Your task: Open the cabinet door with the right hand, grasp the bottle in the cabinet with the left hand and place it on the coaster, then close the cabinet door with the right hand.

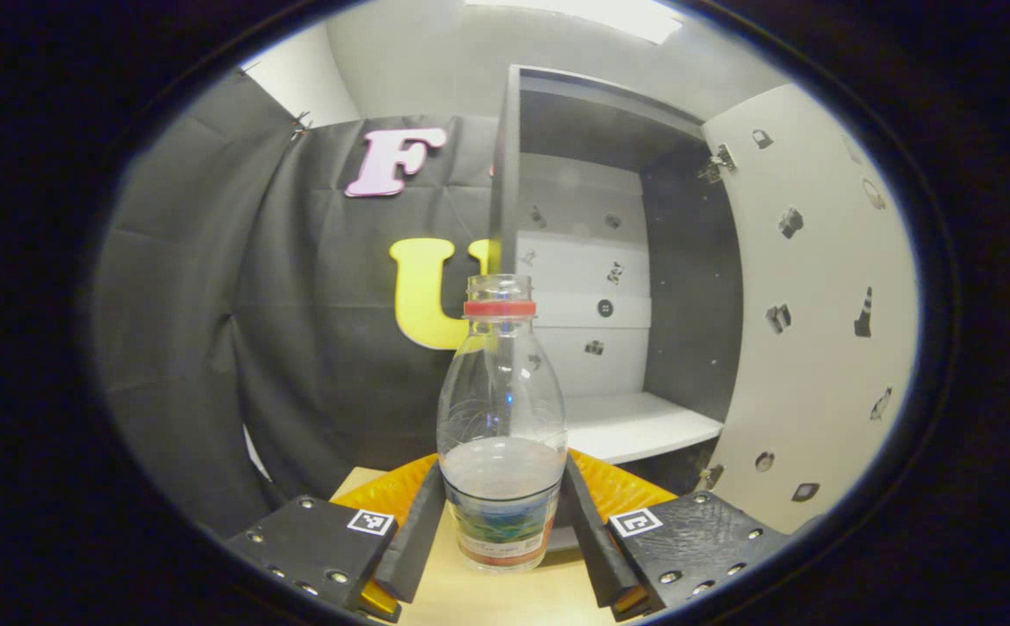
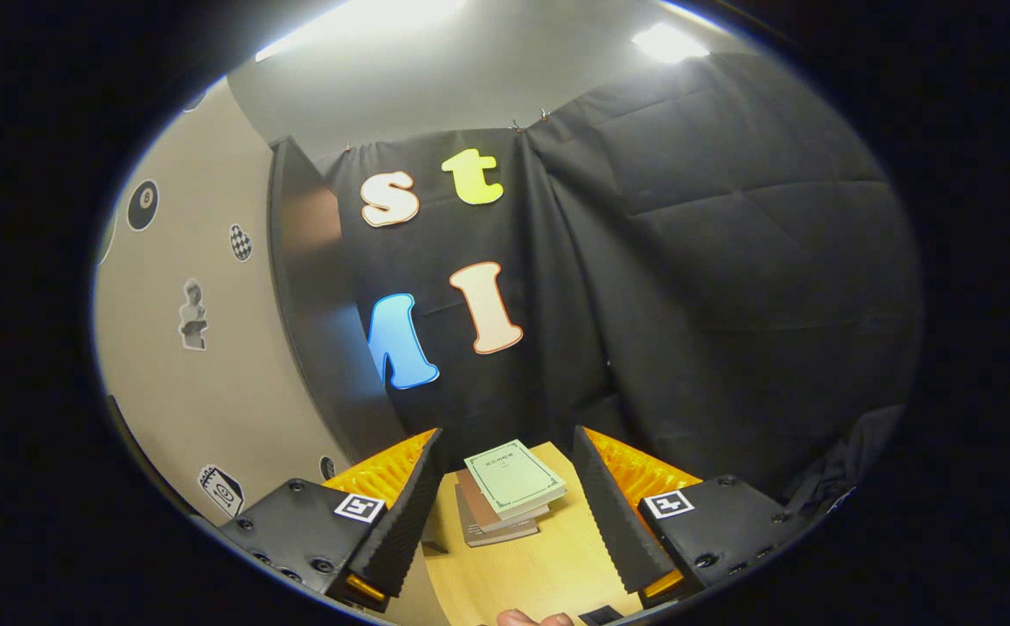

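A clear plastic bottle (image 1: 501, 409) with a red neck ring, no cap and a coloured label stands upright between the fingers of my left gripper (image 1: 503, 465). Both fingers press against its lower sides, and its base is just over the wooden table (image 1: 488, 600). Behind it the cabinet (image 1: 596, 261) is open, its white door (image 1: 809, 313) swung out to the right and its white shelf (image 1: 635, 426) bare. My right gripper (image 2: 506, 435) is open with nothing between its fingers, beside the cabinet door (image 2: 183, 365) at its left.
Two stacked books (image 2: 512, 487) lie on the wooden table (image 2: 540, 565) ahead of the right gripper. A dark cabinet panel (image 2: 314, 304) stands beside the door. Black cloth walls close off the back. A fingertip (image 2: 533, 618) of the person shows at the bottom edge.
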The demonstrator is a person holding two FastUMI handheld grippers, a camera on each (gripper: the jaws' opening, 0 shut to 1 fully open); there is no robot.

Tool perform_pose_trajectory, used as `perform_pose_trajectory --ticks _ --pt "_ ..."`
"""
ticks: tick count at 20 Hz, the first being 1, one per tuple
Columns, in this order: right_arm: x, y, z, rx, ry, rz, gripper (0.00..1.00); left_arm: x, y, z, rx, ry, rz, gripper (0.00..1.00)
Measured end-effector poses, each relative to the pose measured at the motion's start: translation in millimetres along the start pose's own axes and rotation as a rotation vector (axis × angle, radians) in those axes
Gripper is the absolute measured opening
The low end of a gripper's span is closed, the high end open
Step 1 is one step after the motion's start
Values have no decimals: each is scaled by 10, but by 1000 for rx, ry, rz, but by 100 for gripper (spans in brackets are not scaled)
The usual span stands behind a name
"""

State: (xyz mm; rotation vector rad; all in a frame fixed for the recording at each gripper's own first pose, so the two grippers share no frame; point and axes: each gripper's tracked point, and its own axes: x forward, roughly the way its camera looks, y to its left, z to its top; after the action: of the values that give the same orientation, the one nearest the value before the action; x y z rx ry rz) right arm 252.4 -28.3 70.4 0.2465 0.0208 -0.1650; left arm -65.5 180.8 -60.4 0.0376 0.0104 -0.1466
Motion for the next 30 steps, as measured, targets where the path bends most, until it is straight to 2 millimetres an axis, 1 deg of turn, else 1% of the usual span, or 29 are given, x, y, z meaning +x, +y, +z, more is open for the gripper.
perform_pose_trajectory --ticks 1,2,4,5,6,7,9,10,11,12,13,14,15,16,17,18,19,20,21,22,23,24,25,26,27,28,29,30 --pt "-32 53 -22 2 2 6 85 -97 139 -136 -2 8 22 72" --pt "-59 97 -39 3 7 11 93 -192 270 -285 -3 14 44 72" --pt "-111 185 -83 -3 21 25 93 -343 480 -591 7 36 83 72" --pt "-127 204 -86 -15 19 22 86 -440 554 -735 13 40 90 75" --pt "-141 209 -74 -27 14 16 85 -531 585 -886 18 48 89 75" --pt "-166 227 -76 -37 11 13 93 -598 613 -1054 26 60 91 73" --pt "-204 250 -91 -52 8 2 93 -743 679 -1434 41 88 93 73" --pt "-227 225 -93 -64 7 -12 85 -824 707 -1610 43 114 101 73" --pt "-254 197 -101 -75 5 -25 85 -868 717 -1770 44 129 106 73" --pt "-275 177 -96 -81 3 -38 85 -905 713 -1930 45 142 108 76" --pt "-294 161 -104 -81 6 -48 93 -940 706 -2062 43 151 108 76" --pt "-308 164 -118 -78 12 -52 93 -979 703 -2177 39 154 109 73" --pt "-322 178 -139 -73 19 -56 85 -1006 691 -2288 29 156 109 76" --pt "-327 182 -138 -72 22 -61 85 -1025 662 -2409 17 157 108 75" --pt "-324 171 -136 -74 20 -73 85 -1031 657 -2507 8 159 110 75" --pt "-320 147 -130 -85 16 -94 93 -1029 669 -2591 0 156 113 75" --pt "-323 111 -139 -107 10 -121 93 -998 675 -2651 -7 155 114 75" --pt "-328 97 -132 -126 3 -139 93 -963 693 -2744 -14 162 118 75" --pt "-337 143 -136 -142 0 -137 93 -939 715 -2805 -23 163 122 76" --pt "-353 183 -155 -152 3 -133 93 -912 708 -2854 -29 165 121 73" --pt "-361 185 -187 -157 11 -136 86 -887 716 -2927 -26 178 124 73" --pt "-380 181 -217 -159 21 -147 86 -861 698 -3017 -19 191 129 76" --pt "-398 178 -241 -160 25 -151 86 -855 697 -3076 -10 200 135 73" --pt "-417 202 -260 -162 24 -150 85 -856 705 -3115 -4 203 142 73" --pt "-416 224 -288 -168 27 -147 85 -858 706 -3111 0 195 144 76" --pt "-426 232 -325 -178 37 -146 86 -879 689 -3099 -4 192 144 73" --pt "-423 226 -371 -188 48 -147 86 -897 680 -3100 -9 195 143 73" --pt "-427 222 -386 -194 53 -150 86 -936 667 -3132 -6 200 142 78"
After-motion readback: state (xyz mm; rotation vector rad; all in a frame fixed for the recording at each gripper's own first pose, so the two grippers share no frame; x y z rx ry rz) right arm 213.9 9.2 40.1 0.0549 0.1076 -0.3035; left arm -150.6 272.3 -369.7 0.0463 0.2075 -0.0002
